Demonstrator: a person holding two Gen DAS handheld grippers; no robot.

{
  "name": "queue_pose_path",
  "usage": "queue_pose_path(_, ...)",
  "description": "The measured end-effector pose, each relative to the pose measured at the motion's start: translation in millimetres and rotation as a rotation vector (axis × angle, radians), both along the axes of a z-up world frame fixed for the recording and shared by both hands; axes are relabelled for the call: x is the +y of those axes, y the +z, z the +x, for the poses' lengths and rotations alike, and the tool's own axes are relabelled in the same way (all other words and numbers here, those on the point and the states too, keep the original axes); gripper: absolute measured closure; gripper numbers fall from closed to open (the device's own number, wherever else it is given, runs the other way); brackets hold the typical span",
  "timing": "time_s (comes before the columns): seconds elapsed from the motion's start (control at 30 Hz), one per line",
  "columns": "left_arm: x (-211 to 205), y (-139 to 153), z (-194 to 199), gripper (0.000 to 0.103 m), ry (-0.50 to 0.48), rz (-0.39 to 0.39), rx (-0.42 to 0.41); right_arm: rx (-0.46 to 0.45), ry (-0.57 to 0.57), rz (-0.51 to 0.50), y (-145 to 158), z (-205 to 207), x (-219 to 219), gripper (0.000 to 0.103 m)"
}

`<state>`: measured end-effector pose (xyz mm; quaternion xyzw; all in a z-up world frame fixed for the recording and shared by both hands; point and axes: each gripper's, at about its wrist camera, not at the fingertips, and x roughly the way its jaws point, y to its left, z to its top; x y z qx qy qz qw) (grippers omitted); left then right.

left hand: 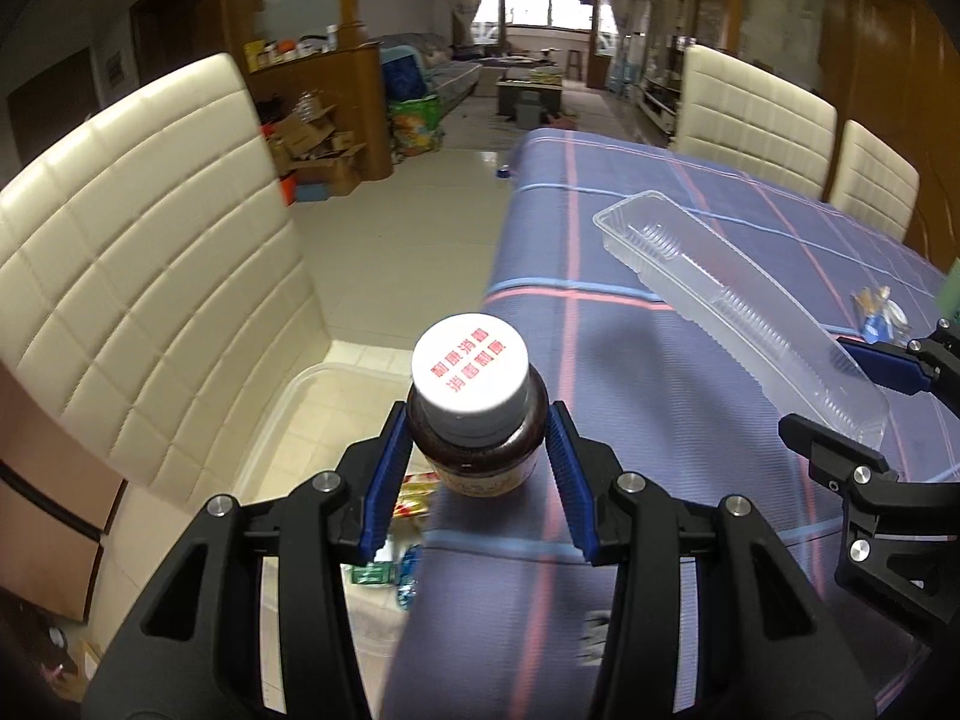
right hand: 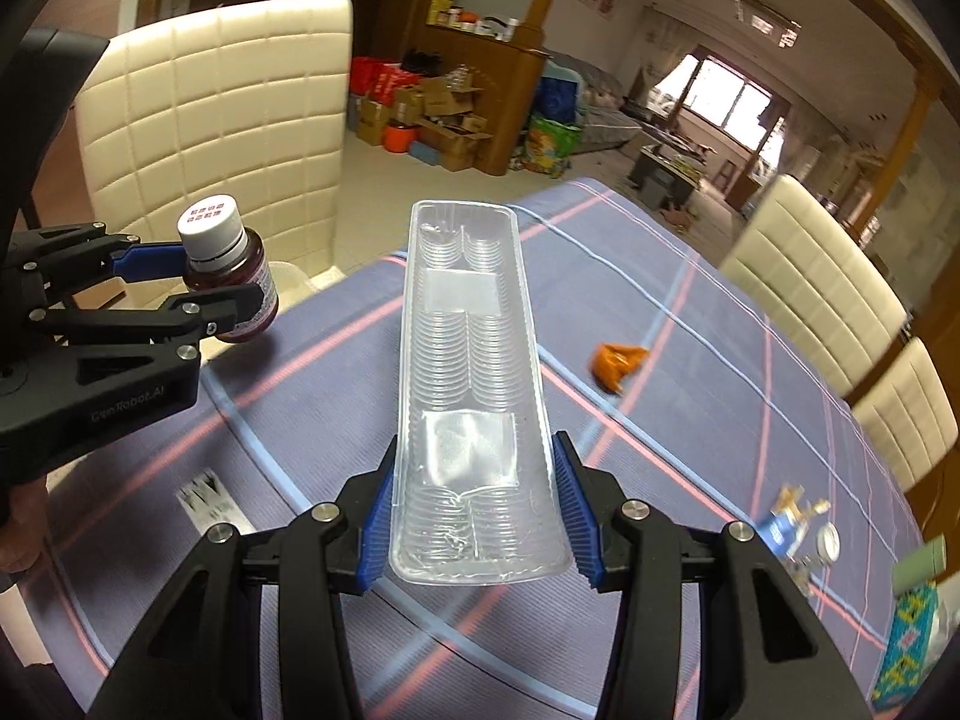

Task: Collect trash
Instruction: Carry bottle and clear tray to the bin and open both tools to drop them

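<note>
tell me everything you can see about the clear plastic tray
The plastic tray is long, narrow and see-through, with rounded corners, a raised rim and two rows of ribbed grooves broken by flat panels. It looks like thin, empty packaging. The right gripper clamps its near end between blue pads, and it sticks out forward, lifted above the checked tablecloth. Nothing else touches it.

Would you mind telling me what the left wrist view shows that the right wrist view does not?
Only the left wrist view shows the clear bin below the table edge, with wrappers inside. Only the right wrist view shows the orange wrapper on the tablecloth. Both show the left gripper holding the brown bottle and the right gripper holding the plastic tray.
</note>
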<state>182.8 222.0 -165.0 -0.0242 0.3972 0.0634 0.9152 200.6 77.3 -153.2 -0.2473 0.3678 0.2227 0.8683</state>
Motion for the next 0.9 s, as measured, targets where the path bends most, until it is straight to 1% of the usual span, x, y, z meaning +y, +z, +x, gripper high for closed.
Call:
queue_pose_path(0.27, 41.5, -12.0, -4.0, 0.056, 0.066, -0.002, 0.019, 0.015, 0.056, 0.005, -5.8, 4.4, 40.5, 0.057)
queue_pose_path(0.43, 60.6, -22.5, -1.3, 0.056, 0.099, -0.006, 0.042, 0.027, 0.086, 0.01, -9.6, 9.5, 64.7, 0.057)
queue_pose_path(0.63, 79.1, -31.6, 3.7, 0.056, 0.119, -0.016, 0.058, 0.031, 0.11, 0.012, -13.6, 13.7, 84.6, 0.057)
queue_pose_path(0.7, 84.2, -33.4, 5.2, 0.053, 0.123, -0.02, 0.055, 0.035, 0.113, 0.01, -16.1, 16.0, 89.3, 0.057)
queue_pose_path(0.73, 86.4, -33.4, 5.3, 0.048, 0.124, -0.019, 0.048, 0.036, 0.114, 0.007, -17.3, 16.8, 90.9, 0.057)
queue_pose_path(0.77, 87.5, -32.8, 6.0, 0.033, 0.128, -0.015, 0.042, 0.036, 0.115, 0.005, -18.0, 16.8, 91.2, 0.057)
queue_pose_path(0.8, 89.3, -31.4, 5.3, 0.023, 0.139, -0.005, 0.027, 0.036, 0.117, 0.001, -19.0, 17.7, 92.8, 0.057)
queue_pose_path(0.83, 90.5, -28.4, 4.0, 0.019, 0.152, 0.012, 0.003, 0.037, 0.118, -0.001, -19.9, 18.9, 94.3, 0.057)
queue_pose_path(0.87, 91.9, -26.1, 3.1, 0.009, 0.155, 0.018, -0.012, 0.039, 0.118, -0.003, -21.1, 20.4, 96.1, 0.057)
queue_pose_path(0.9, 93.1, -24.4, 2.2, 0.003, 0.157, 0.023, -0.022, 0.042, 0.119, -0.003, -22.1, 21.8, 97.5, 0.057)
